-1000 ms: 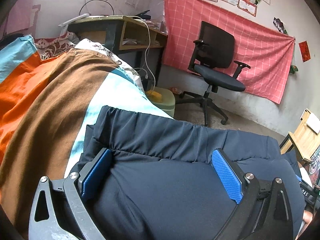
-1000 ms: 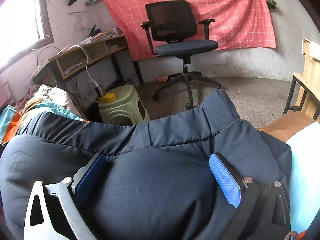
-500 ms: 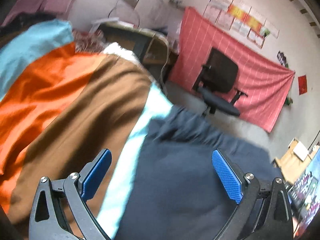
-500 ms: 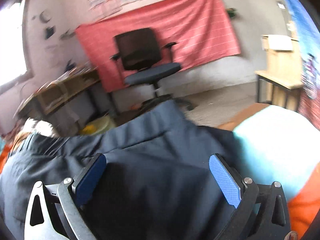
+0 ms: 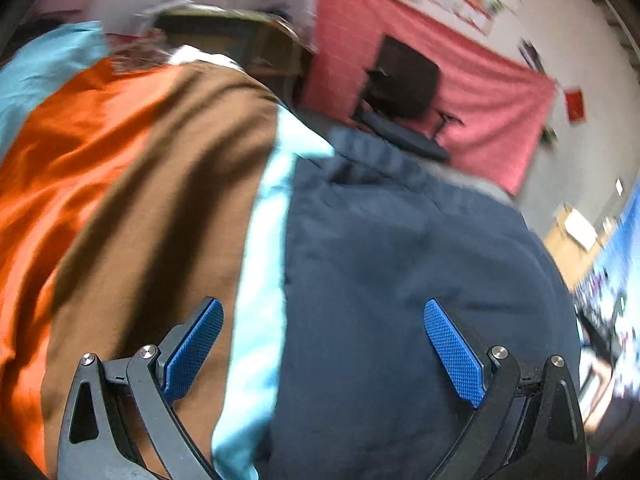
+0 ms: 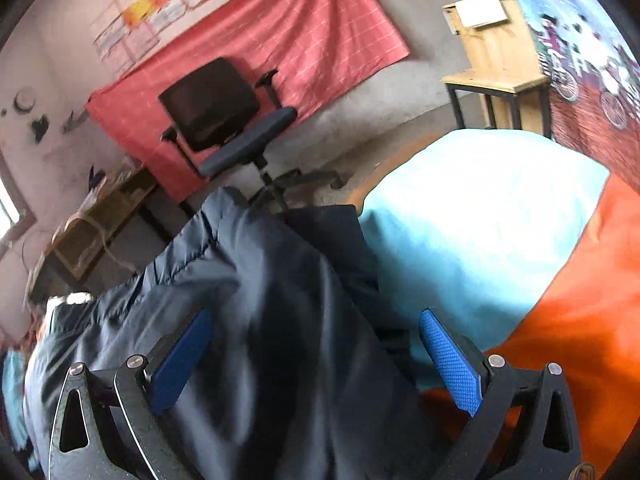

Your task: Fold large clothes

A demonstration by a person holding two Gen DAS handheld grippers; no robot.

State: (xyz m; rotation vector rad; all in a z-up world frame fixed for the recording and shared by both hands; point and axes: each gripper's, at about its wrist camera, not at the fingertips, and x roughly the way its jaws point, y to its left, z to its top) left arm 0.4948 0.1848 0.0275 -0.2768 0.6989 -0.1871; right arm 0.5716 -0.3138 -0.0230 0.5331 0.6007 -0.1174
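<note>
A dark navy garment with an elastic waistband lies on a bed covered by an orange, brown and light-blue striped sheet. My left gripper is open and empty above the garment's left edge, one pad over the sheet, the other over the navy cloth. In the right wrist view the same garment lies in a folded, rumpled heap. My right gripper is open and empty above its right part, near the light-blue stripe.
A black office chair stands on the floor past the bed, before a red cloth on the wall. A desk stands at the left. A wooden side table stands at the right.
Both grippers have pulled up and back from the garment, which lay between their pads a second ago. The left has swung left over the sheet, the right has tilted right.
</note>
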